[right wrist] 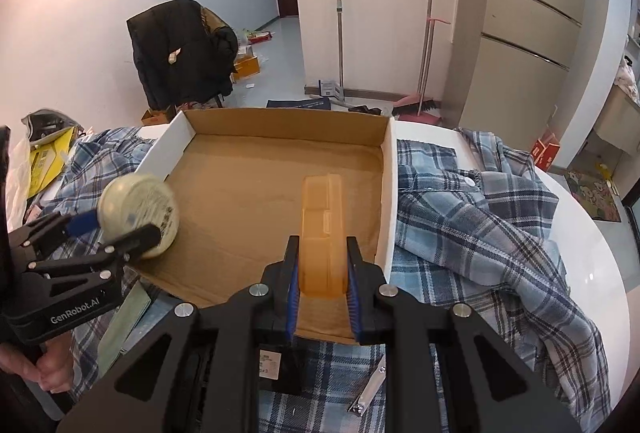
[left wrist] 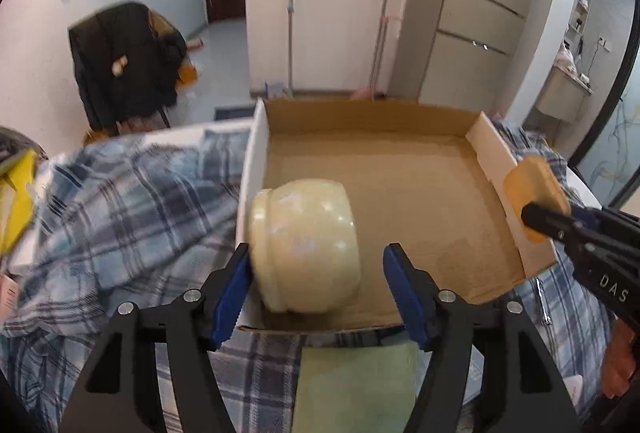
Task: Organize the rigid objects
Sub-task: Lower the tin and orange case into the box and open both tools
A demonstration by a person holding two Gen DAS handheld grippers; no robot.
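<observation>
Left wrist view: left gripper (left wrist: 316, 265) over the near-left corner of the cardboard box (left wrist: 432, 121), jaws apart. Cream jar (left wrist: 306, 247) lies on its side between them, on the box floor against the left wall. Left blue pad touches or nearly touches the jar's lid end; the right pad stands clear with a visible gap. Jar's underside hidden. Right gripper (left wrist: 536, 217) enters from the right edge, mostly cut off, its finger across an orange block (left wrist: 534, 183) at the box's right wall; the far jaw is hidden behind the block. Plaid shirt (left wrist: 120, 201) is blurred at left. A yellow item at the far left is cut by the frame, unreadable.

Right wrist view: right gripper (right wrist: 322, 273) clamped on the translucent orange block (right wrist: 324, 233), held on edge, pads pressing both faces, over the near-right part of the box (right wrist: 280, 119). Block's lower end is hidden behind the fingers. Left gripper (right wrist: 116, 229) at left with the jar (right wrist: 138, 211) between its fingers, base label too small to read. Hand (right wrist: 48, 365) on its handle, partly cropped. Small metal clipper (right wrist: 370, 389) on the shirt (right wrist: 480, 225), half hidden by the finger.
</observation>
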